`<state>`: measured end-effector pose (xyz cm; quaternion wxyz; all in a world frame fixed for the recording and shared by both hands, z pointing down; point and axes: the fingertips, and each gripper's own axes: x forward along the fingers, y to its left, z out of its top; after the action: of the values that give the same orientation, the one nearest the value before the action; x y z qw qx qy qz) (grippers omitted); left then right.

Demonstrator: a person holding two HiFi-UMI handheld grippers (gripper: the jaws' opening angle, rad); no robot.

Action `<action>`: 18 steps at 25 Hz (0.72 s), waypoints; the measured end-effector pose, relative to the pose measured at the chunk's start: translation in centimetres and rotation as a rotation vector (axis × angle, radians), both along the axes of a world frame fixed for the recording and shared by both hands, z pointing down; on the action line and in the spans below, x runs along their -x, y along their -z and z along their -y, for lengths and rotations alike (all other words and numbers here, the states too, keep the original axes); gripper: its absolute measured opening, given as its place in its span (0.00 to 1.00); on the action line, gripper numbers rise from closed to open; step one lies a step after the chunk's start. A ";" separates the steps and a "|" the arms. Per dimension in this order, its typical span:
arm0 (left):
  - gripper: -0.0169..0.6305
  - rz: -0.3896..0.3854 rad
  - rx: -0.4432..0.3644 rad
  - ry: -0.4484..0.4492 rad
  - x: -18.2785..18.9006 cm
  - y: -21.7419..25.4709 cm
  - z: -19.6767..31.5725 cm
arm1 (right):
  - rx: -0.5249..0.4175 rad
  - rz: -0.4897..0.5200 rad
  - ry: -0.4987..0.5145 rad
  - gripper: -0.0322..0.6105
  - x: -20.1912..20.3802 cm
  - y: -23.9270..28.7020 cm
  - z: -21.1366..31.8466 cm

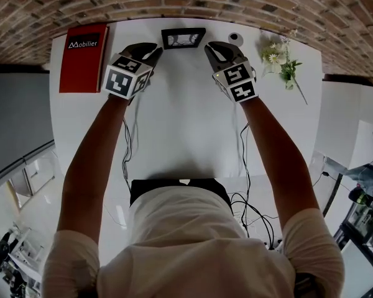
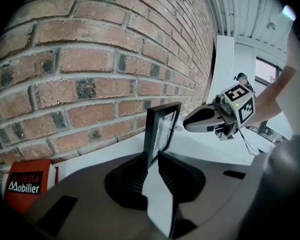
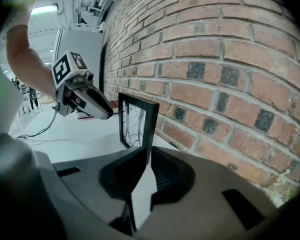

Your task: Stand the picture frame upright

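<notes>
Left gripper (image 2: 151, 158): jaws apart, picture frame (image 2: 162, 130) upright at their tips, unpressed | right gripper (image 3: 146, 153): narrow, seemingly pinching its opposite edge | risk: uneven release or tug topples frame toward brick wall (image 2: 90, 59) just beyond | count: two grippers, one frame, one red booklet (image 1: 82, 58) outboard-left, one flower sprig (image 1: 280, 59) outboard-right

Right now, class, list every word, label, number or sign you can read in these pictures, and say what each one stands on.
"Mobilier": white print beside a logo, on the dark label of the red book.
Small word above it, in the left gripper view: partly cut off, not readable.
Square black-and-white markers, no words: on the left hand-held gripper and the right hand-held gripper.
Only a drawing, no text: the picture frame.
</notes>
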<state>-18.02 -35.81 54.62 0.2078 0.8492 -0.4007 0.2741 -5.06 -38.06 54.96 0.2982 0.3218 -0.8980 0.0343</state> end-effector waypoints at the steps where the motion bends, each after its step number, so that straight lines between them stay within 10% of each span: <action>1: 0.12 -0.001 -0.004 0.010 0.2 0.3 -0.4 | 0.001 0.005 0.000 0.11 -0.1 0.1 -0.5; 18: 0.14 -0.137 -0.115 0.132 -4.4 9.9 -19.2 | 0.022 0.195 -0.006 0.08 -8.0 7.5 -19.7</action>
<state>-13.66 -16.60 44.70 0.2033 0.8482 -0.4557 0.1777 2.96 -18.39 47.49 0.2127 0.3161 -0.9214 0.0762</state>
